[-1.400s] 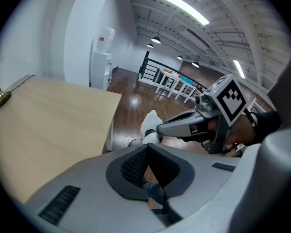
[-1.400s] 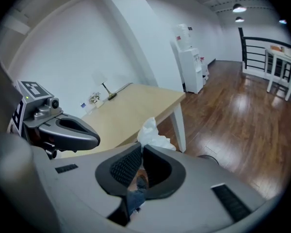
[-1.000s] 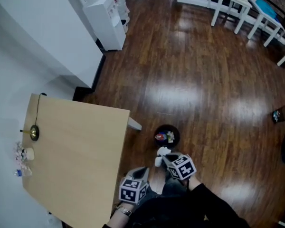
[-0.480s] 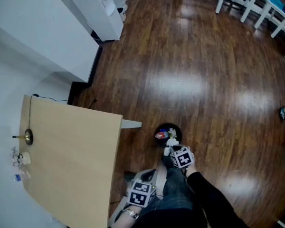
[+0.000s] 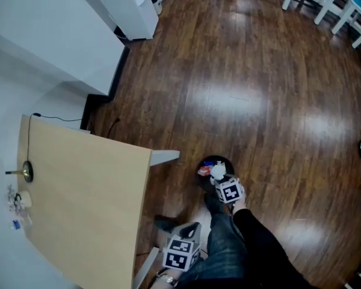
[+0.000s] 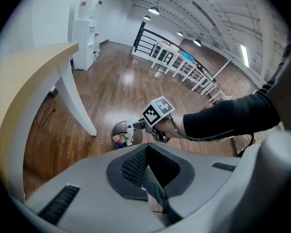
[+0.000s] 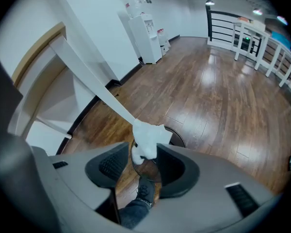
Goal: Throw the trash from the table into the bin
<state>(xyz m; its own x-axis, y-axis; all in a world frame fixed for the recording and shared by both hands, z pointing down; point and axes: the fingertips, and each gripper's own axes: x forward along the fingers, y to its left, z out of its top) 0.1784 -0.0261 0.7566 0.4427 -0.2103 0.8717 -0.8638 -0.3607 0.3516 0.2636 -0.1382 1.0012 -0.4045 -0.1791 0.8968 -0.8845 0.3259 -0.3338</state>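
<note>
The bin (image 5: pixel 216 159) is partly covered by the right hand-held gripper (image 7: pixel 143 150). Its jaws have just been opening and stand released around one crumpled white tissue (image 7: pixel 148 136) directly over the bin. The left hand-held gripper (image 6: pixel 146 147), clenched on nothing, hangs near the bin. The floor (image 5: pixel 246 89) is dark wood. One pale bench (image 5: pixel 84 203) stands beside the bin, and the small clutter (image 5: pixel 15 203) at its far edge is too small to make out.

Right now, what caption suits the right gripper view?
Right gripper, fingers just opening, with crumpled white tissue between them above the black bin.
</note>
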